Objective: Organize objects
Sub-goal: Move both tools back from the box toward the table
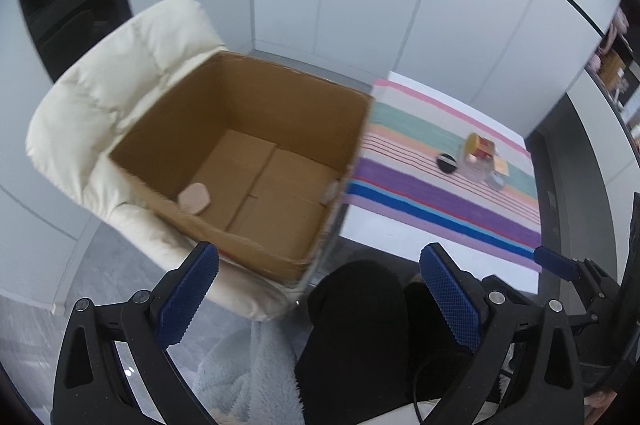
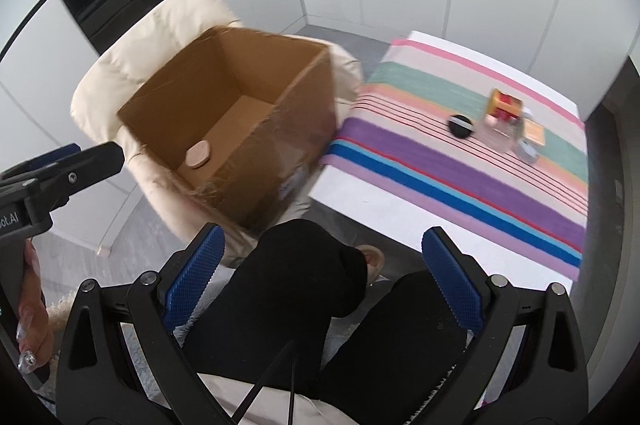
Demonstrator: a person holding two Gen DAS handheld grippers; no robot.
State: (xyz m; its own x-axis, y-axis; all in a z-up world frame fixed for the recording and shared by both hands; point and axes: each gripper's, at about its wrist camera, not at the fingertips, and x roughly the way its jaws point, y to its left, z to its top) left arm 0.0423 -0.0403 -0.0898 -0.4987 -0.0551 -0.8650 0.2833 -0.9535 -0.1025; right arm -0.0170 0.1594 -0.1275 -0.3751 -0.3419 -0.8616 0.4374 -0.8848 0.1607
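Both grippers, left (image 1: 320, 289) and right (image 2: 324, 269), gape empty above the knees, near the box (image 1: 256, 161) holding a pink pad (image 1: 194, 198).

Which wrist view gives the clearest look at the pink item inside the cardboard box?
The left wrist view: it looks down into the cardboard box, showing the pink item whole on the floor. The right wrist view shows it smaller, low behind the near wall.

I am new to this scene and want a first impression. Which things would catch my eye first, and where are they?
An open cardboard box sits on a cream armchair, with a pink pad on its floor. To its right, a striped cloth covers a white table, with a cluster of small things at its far end. Both grippers are open and empty.
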